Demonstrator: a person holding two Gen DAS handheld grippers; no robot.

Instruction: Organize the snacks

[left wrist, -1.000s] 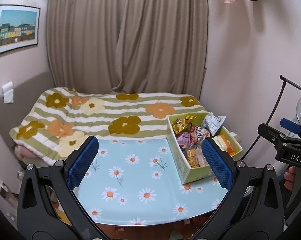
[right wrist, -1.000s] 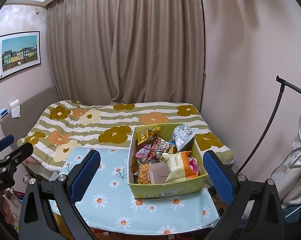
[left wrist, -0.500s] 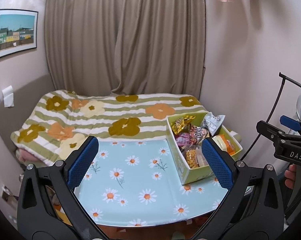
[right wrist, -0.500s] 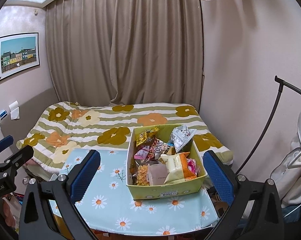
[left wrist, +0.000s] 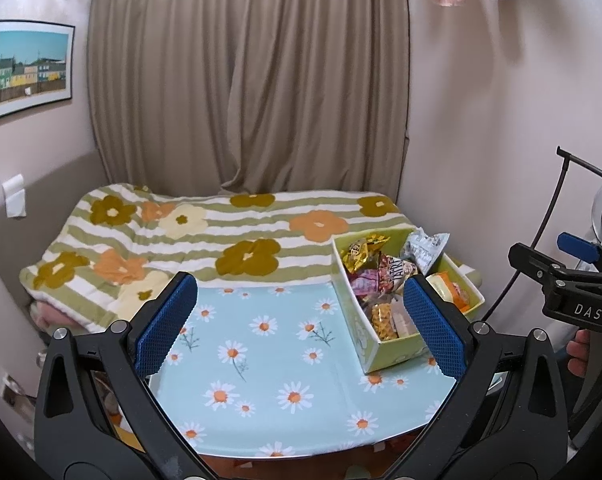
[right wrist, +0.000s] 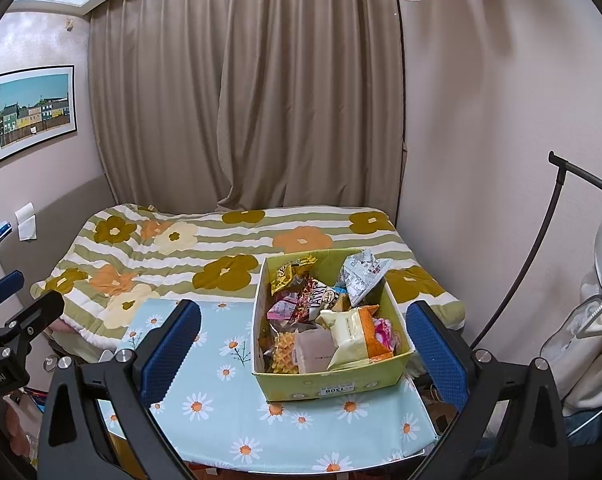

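Observation:
A yellow-green cardboard box (right wrist: 333, 384) full of snack packets stands at the right end of a table with a light-blue daisy cloth (right wrist: 221, 400). In it lie a gold packet (right wrist: 289, 274), a silver packet (right wrist: 361, 276), a cream and orange packet (right wrist: 351, 338) and several more. The box also shows in the left wrist view (left wrist: 365, 336). My right gripper (right wrist: 297, 352) is open and empty, held back from the table in front of the box. My left gripper (left wrist: 297, 324) is open and empty, above the table's near edge, left of the box.
A bed with a striped flowered blanket (right wrist: 221, 248) lies right behind the table. Beige curtains (right wrist: 261, 100) hang at the back. A black curved stand (right wrist: 541, 240) and hanging white clothes (right wrist: 593, 320) are at the right. Walls close both sides.
Both grippers have drifted slightly; the views have shifted a little. Both stay open and empty. The box and snacks have not moved.

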